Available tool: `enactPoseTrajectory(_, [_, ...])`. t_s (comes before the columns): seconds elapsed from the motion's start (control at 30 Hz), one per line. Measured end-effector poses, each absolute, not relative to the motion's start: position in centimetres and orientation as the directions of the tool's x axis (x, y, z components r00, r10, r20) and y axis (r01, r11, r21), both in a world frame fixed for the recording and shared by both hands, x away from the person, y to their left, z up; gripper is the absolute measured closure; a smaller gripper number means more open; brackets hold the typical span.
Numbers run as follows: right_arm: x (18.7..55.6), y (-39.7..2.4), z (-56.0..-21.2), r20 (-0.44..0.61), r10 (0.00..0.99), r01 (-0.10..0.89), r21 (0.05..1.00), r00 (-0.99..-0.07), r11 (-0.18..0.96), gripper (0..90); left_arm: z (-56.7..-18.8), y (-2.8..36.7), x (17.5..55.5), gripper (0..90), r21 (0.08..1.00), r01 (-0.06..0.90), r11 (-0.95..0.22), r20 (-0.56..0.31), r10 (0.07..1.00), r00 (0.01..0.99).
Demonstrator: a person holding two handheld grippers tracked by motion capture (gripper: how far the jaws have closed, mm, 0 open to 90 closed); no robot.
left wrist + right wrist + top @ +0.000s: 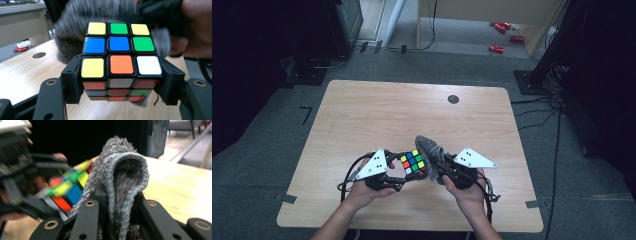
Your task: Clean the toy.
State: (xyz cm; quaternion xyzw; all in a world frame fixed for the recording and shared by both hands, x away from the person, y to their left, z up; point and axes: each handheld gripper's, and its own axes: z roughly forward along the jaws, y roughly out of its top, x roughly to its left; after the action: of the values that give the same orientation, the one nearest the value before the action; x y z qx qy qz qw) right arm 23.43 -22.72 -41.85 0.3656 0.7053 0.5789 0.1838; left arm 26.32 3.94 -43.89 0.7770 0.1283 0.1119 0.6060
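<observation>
Left gripper [408,176]: closed on the cube [413,163], held above the near middle of the table [362,115]. Right gripper [433,172]: closed on a folded grey cloth [430,147], which rises just right of the cube and touches its right side.

High view. Both hands meet near the table's near edge, cube on the left, cloth on the right. A dark round hole [453,99] sits far right on the tabletop; red items [502,30] lie on the floor beyond.

Left gripper view. Cube [121,57] clamped by its near bottom layer, one jaw on each side; top face up, showing yellow, green, blue, orange and white. Cloth [75,32] blurred just behind and against the far side; the other hand [197,27] at upper right.

Right gripper view. Cloth [122,185] pinched upright between the jaws as a looped fold, its fuzzy side bulging left towards the blurred cube [67,187].

Handling note, as judged: the step looks like wiping the cube. Keep the left grip steady and level; sweep the cloth's bulge across one face at a time with light pressure. Pushing hard sideways could twist a layer or lever the cube out of its narrow hold. Keep the cloth's fold pinched low, so it stays stiff.
</observation>
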Motion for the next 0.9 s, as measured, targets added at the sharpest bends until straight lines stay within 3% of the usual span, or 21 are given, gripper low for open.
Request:
enactPoseTrajectory(0.13, [23.6,-22.6,-42.1,0.176,0.722,0.33,0.941,-0.669,0.076,77.1,-43.9,4.3,26.5,35.2,0.969,0.066,-0.238,0.022,0.352,0.936])
enactPoseTrajectory(0.37, [22.7,-22.4,-40.7,0.134,0.707,0.267,0.96,-0.695,0.081,77.0,-44.3,3.5,26.2,35.2,0.961,0.05,-0.273,0.044,0.331,0.943])
enactPoseTrajectory(0.53, [23.4,-22.7,-41.6,0.161,0.715,0.303,0.95,-0.68,0.075,77.1,-43.9,3.8,26.2,35.2,0.966,0.056,-0.254,0.04,0.356,0.934])
enactPoseTrajectory(0.9, [24.0,-22.4,-43.3,0.154,0.717,0.321,0.942,-0.68,0.102,76.8,-43.2,5.8,26.9,35.1,0.989,0.104,-0.11,-0.042,0.462,0.886])
